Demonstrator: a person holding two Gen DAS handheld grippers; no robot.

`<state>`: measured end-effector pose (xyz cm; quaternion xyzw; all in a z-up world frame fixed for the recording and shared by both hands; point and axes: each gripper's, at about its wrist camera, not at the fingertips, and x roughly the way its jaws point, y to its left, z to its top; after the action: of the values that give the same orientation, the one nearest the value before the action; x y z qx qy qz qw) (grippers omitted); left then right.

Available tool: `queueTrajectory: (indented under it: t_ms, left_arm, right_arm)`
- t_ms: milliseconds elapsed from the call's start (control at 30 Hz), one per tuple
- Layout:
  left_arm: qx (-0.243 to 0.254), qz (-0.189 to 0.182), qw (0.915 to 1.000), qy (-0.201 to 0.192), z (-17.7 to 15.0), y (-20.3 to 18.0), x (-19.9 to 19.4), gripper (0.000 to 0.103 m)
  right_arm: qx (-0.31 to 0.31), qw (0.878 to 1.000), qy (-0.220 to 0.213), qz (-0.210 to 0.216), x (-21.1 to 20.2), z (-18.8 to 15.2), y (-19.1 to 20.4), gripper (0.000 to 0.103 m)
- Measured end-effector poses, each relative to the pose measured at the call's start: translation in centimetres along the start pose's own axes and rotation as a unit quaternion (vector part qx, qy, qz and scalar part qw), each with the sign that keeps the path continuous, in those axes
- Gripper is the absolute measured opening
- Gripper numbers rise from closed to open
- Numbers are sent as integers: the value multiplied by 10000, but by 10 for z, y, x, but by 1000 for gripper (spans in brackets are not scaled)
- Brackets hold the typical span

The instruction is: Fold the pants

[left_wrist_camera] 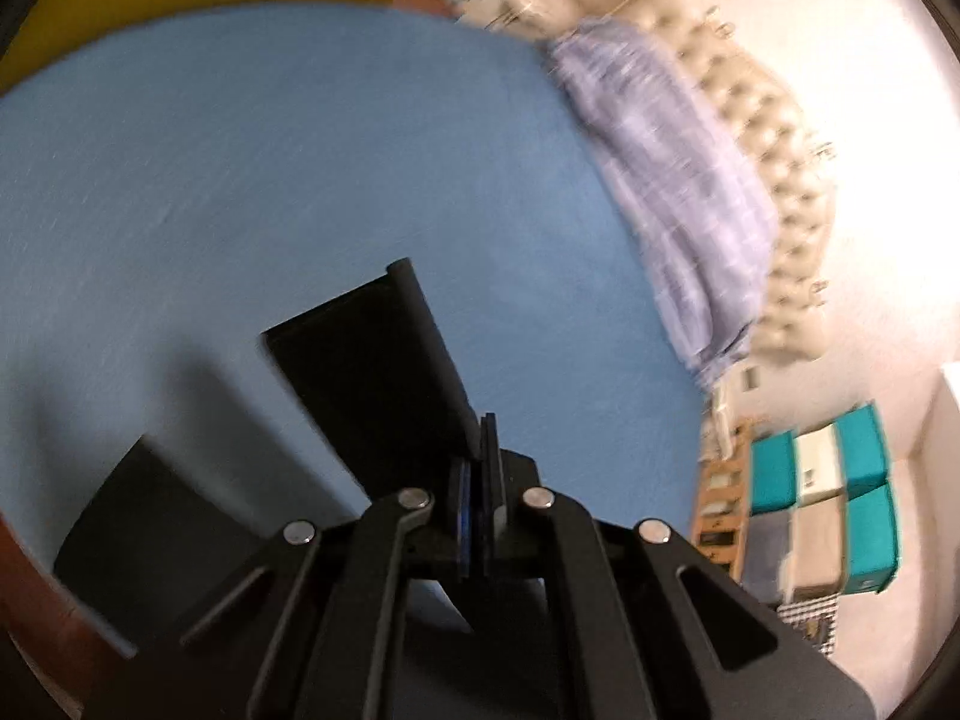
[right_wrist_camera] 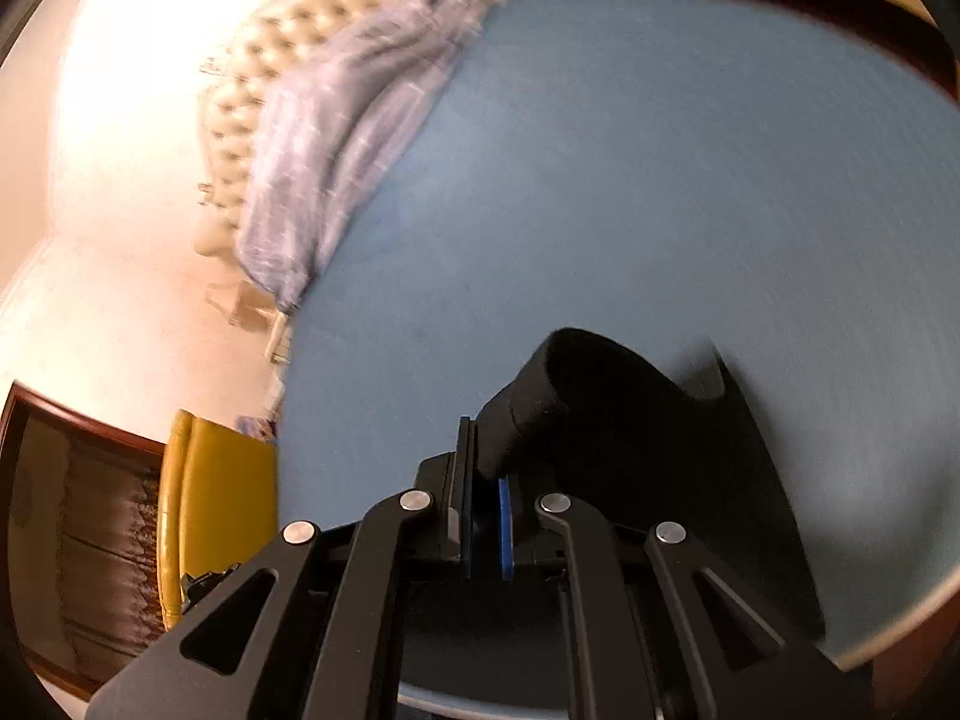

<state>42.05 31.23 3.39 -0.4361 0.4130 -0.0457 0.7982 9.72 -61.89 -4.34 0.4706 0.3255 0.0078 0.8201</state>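
The black pants [left_wrist_camera: 372, 360] lie on a blue bed sheet [left_wrist_camera: 270, 168]. My left gripper [left_wrist_camera: 480, 450] is shut on one edge of the pants and holds a flat flap of cloth lifted off the sheet. More black cloth [left_wrist_camera: 138, 522] lies at the lower left. In the right wrist view my right gripper [right_wrist_camera: 483, 456] is shut on a thick folded edge of the pants [right_wrist_camera: 600, 414], which curls up and drapes away to the right over the sheet [right_wrist_camera: 660, 150]. Both views are blurred by motion.
A crumpled lavender blanket [left_wrist_camera: 672, 168] lies against a cream tufted headboard [left_wrist_camera: 774, 138] at the bed's far side. Teal and white storage boxes [left_wrist_camera: 822, 504] stand by the wall. A yellow chair [right_wrist_camera: 216, 492] and a dark wooden cabinet [right_wrist_camera: 78, 528] stand beside the bed.
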Motion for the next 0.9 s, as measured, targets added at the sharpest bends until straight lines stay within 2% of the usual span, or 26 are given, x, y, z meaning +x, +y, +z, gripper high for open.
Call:
queueTrajectory:
  t_ms: [67, 133, 200, 267, 367, 467, 600, 700, 900]
  left_arm:
    - [305, -154, 9991, -245, -12, -5, -19, 2]
    - [385, -241, 9988, -175, -34, 17, -32, 2]
    - [264, -228, 9994, -72, -62, 63, -40, 2]
    - [-14, -66, 10000, 50, -91, 122, -42, 2]
    - [-464, 73, 9984, 308, -123, 189, -35, 2]
    - [-810, 177, 9954, 481, -148, 237, -30, 2]
    - [-862, 33, 9954, 405, -152, 251, -33, 2]
    - [-667, -60, 9973, 309, -146, 240, -40, 2]
    - [-899, -106, 9951, 404, -149, 252, -34, 2]
  right_arm:
    - [-262, 9989, -298, 230, -16, 6, 17, 8]
    - [-479, 9978, -388, 224, -27, -6, 15, 8]
    - [-366, 9990, -273, 26, -32, -36, -16, 8]
    - [-133, 9998, -113, -19, -31, -66, -50, 8]
    - [299, 9994, 154, -82, -22, -114, -106, 8]
    - [676, 9970, 325, -202, -12, -141, -142, 8]
    - [872, 9953, 373, -179, -9, -155, -161, 8]
    - [637, 9974, 291, -148, -15, -152, -147, 8]
    - [681, 9961, 437, -352, -4, -157, -159, 8]
